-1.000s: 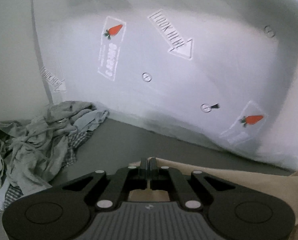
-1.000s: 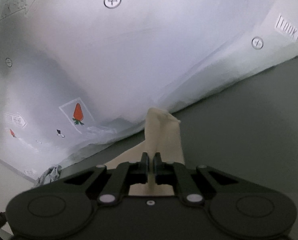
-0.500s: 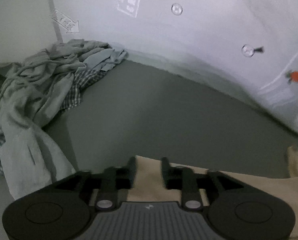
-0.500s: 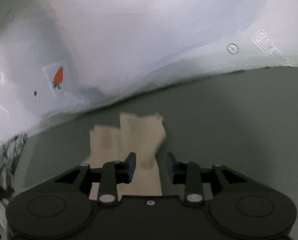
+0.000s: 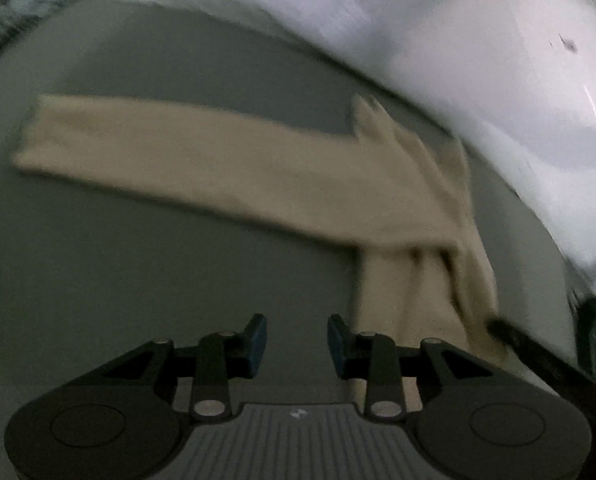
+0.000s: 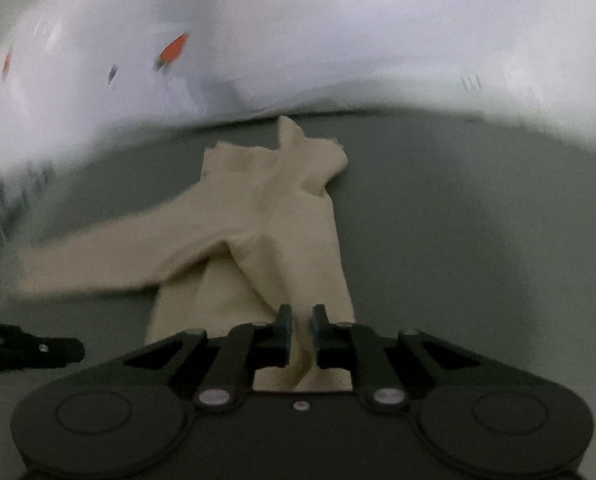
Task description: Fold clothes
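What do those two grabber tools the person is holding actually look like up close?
Both look alike. The left gripper is matt black, with two slim linkage arms on silver pivot pins, two round discs on a wide body, a ribbed grey panel and blue-edged pads. The right gripper has the same black build, with a plain dark panel. No cables or sleeves show.

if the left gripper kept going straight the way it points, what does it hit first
Probably the bare grey table top: nothing lies between the open left gripper and it. The beige garment lies farther on and to its right.
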